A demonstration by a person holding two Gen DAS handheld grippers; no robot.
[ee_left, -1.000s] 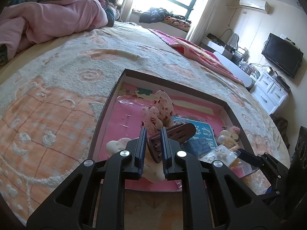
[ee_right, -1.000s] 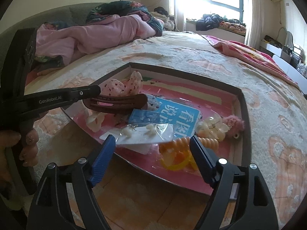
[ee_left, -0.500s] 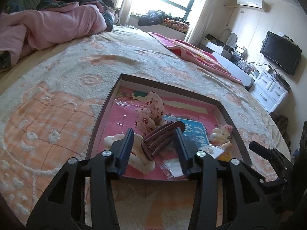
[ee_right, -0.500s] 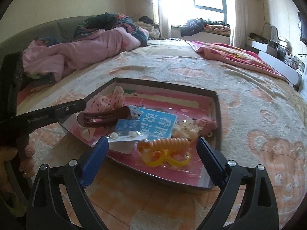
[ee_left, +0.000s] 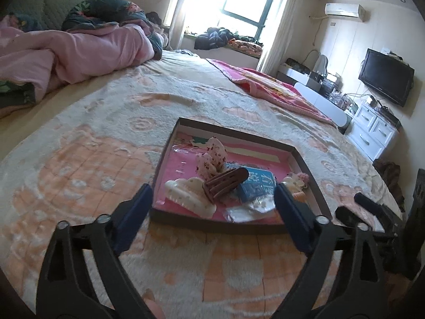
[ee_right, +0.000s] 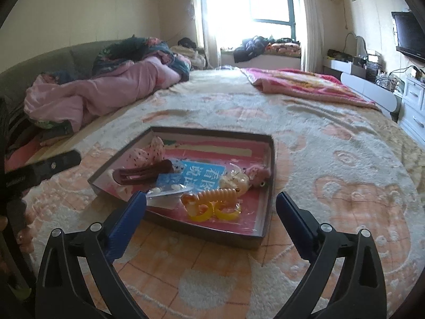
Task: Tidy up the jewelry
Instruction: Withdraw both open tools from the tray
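A dark-rimmed tray (ee_left: 300, 156) with a pink floor lies on the bed; it also shows in the right wrist view (ee_right: 271, 175). In it lie a brown hair clip (ee_left: 225, 183) (ee_right: 143, 174), a white claw clip (ee_left: 188, 195), a spotted pink bow (ee_left: 212, 156) (ee_right: 148, 152), a blue card (ee_left: 256, 187) (ee_right: 203, 172), a clear earring packet (ee_left: 249, 208) (ee_right: 166, 192), an orange spiral tie (ee_right: 212, 198) and yellow rings (ee_right: 225, 214). My left gripper (ee_left: 212, 207) is open and empty before the tray's near edge. My right gripper (ee_right: 211, 214) is open and empty, also short of the tray.
The tray rests on a cream and orange patterned blanket (ee_left: 79, 159). A pink quilt (ee_left: 79, 53) is heaped at the back left, a red blanket (ee_right: 300, 85) at the back right. White drawers (ee_left: 372, 130) and a TV (ee_left: 385, 79) stand on the right.
My left gripper opened, let the brown hair clip drop into the tray, and pulled back. My right gripper also drew back from the tray, staying open.
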